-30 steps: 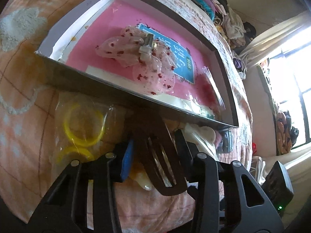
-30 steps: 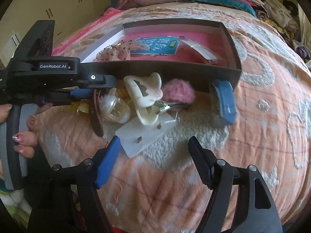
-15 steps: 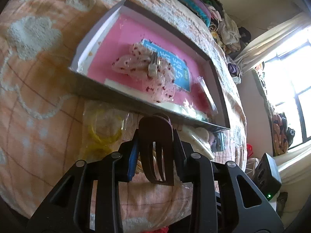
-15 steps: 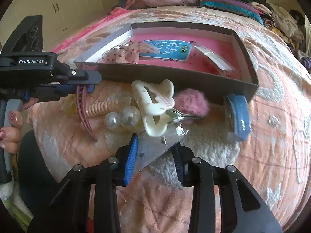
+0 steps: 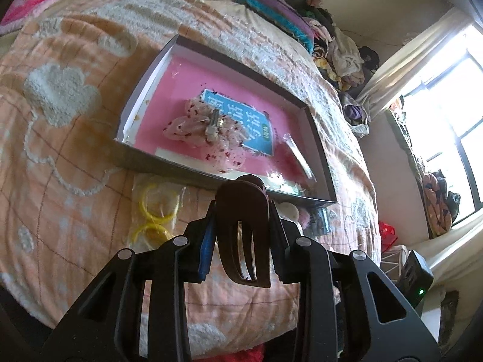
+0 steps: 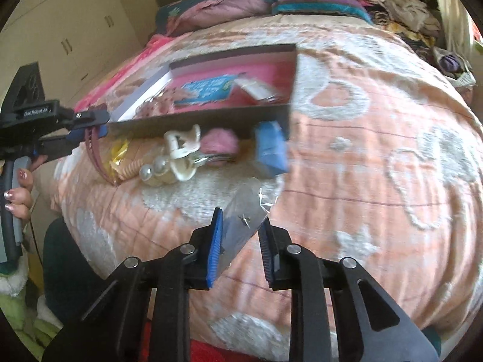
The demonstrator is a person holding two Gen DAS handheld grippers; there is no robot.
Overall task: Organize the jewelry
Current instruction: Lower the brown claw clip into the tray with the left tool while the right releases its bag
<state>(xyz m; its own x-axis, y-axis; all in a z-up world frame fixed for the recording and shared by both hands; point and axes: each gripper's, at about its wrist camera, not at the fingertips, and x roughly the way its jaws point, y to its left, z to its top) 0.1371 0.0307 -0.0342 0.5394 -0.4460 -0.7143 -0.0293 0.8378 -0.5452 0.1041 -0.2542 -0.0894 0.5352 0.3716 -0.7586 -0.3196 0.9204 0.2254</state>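
My left gripper [image 5: 243,235] is shut on a dark brown hair comb clip [image 5: 244,235] and holds it above the bed, in front of the dark box [image 5: 145,90] with a pink floor. The box holds a spotted sheer bow clip [image 5: 205,129], a blue card [image 5: 253,120] and a clear packet [image 5: 297,157]. My right gripper [image 6: 240,235] is shut on a clear plastic earring card [image 6: 241,220], lifted off the blanket. In the right wrist view the left gripper [image 6: 87,126] holds the comb [image 6: 96,160] by the box's near wall [image 6: 196,120].
Beside the box lie yellow rings in a bag [image 5: 157,211], a white claw clip [image 6: 181,147], pearl beads [image 6: 151,172], a pink pom-pom [image 6: 219,141] and a blue packet [image 6: 270,147]. Piled clothes [image 5: 341,48] sit at the bed's far end.
My right gripper shut on the earring card and lifted it back from the pile. My left gripper rose and pulled back with the comb clip, so the box looks farther away.
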